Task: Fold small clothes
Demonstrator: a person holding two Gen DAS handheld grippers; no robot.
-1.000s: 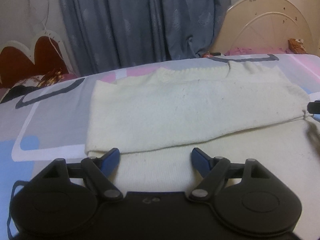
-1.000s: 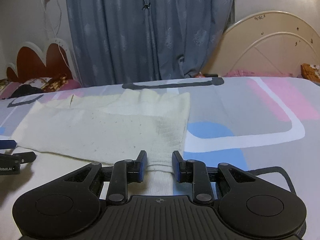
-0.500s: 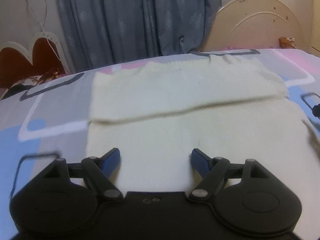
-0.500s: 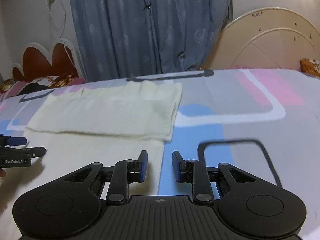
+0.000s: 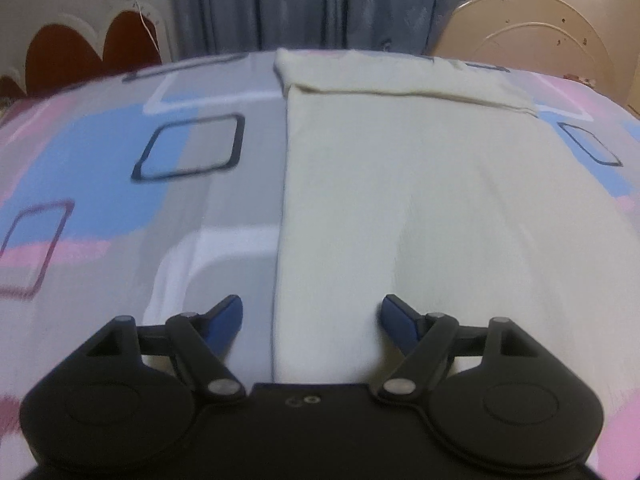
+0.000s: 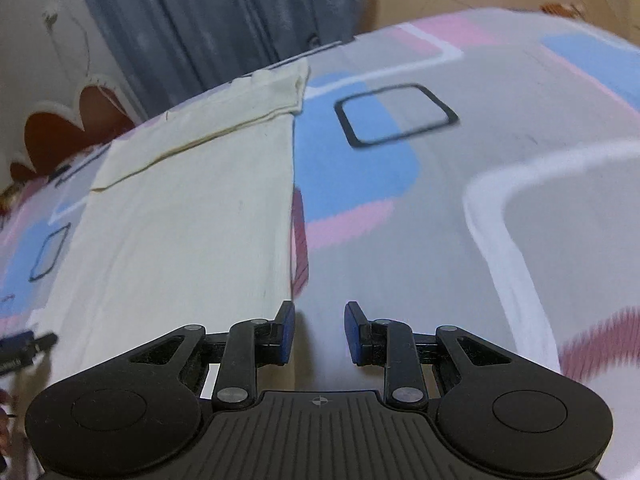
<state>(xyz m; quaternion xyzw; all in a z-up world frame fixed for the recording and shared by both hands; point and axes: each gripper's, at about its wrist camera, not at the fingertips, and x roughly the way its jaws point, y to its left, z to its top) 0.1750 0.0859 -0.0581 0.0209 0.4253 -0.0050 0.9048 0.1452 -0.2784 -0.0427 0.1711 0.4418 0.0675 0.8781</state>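
Currently the cream garment (image 5: 420, 200) runs lengthwise toward twelve o'clock — left gripper (image 5: 312, 314) wide, straddling its left edge. Right gripper (image 6: 319, 330) narrow, empty — hem edge at nine o'clock.

Black tools (image 5: 312, 316) (image 6: 319, 330) with blue-padded fingers (image 5: 230, 314)

Left wrist view: close above the bed (image 5: 224, 208), angled down along its fingers toward curtains (image 5: 312, 0) at frame top. Right wrist view: likewise, rolled. Both share the cream garment (image 5: 440, 200), its folded band (image 6: 224, 116) and the headboard (image 6: 68, 124).
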